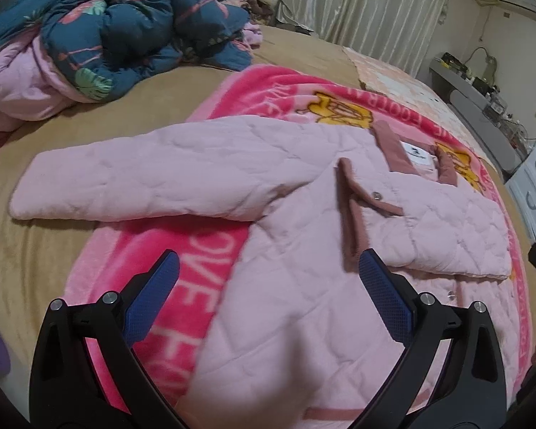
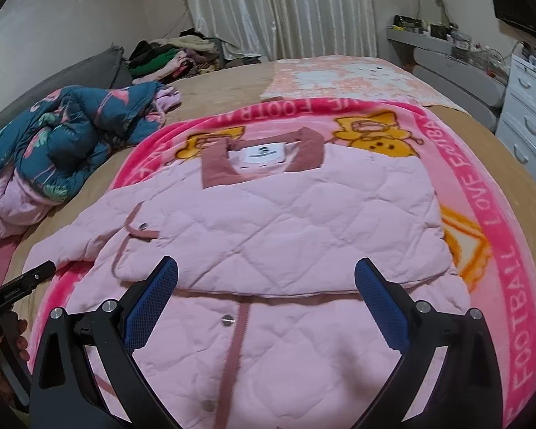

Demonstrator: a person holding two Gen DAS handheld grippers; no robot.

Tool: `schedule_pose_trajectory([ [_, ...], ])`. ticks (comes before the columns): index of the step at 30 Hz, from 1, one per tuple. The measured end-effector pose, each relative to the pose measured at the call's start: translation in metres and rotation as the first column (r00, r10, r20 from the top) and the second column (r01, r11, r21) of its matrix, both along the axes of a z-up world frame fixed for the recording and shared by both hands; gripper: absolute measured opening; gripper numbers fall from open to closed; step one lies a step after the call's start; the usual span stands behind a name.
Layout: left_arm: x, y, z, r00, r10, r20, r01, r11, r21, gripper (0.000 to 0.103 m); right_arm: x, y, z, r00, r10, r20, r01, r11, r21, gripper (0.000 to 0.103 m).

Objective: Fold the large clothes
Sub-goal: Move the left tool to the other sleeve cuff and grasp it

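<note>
Blanket (image 2: pixel 489 193) txt: "LOVE FOOTBALL"

Pink quilted jacket (image 2: pixel 268 221) on blanket (image 2: pixel 482 186)

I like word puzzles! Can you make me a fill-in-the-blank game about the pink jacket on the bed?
1. The quilted jacket lies on a pink ____ printed with yellow cartoon bears.
2. One sleeve is folded across the jacket's chest; the other sleeve still sticks out ____.
3. Both the left claw and the right claw are ____ and hold nothing.
4. The crumpled comforter has a ____ flamingo print.

Missing words: blanket; sideways; open; dark blue
</note>
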State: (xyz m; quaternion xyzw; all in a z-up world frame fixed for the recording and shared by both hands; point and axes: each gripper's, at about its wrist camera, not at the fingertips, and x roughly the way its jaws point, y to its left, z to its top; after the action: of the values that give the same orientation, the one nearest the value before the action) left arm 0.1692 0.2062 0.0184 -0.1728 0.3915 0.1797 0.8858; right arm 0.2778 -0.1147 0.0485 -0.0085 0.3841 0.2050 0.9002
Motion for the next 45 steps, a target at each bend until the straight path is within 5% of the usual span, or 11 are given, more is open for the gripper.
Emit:
schedule_pose_trajectory([
  [20,-0.063,0.074,-0.001,0.986,0.161,0.044,-0.161,0.987,-0.009,0.094,-0.041,0.100,0.013,0.984,0.170,0.049,-0.169,0.985,-0.033,0.099],
  [45,-0.115,0.165,-0.039,0.934,0.358,0.027,-0.355,0.932,-0.071,0.094,-0.069,0.240,0.000,0.928,0.370,0.030,-0.368,0.928,-0.055,0.099],
])
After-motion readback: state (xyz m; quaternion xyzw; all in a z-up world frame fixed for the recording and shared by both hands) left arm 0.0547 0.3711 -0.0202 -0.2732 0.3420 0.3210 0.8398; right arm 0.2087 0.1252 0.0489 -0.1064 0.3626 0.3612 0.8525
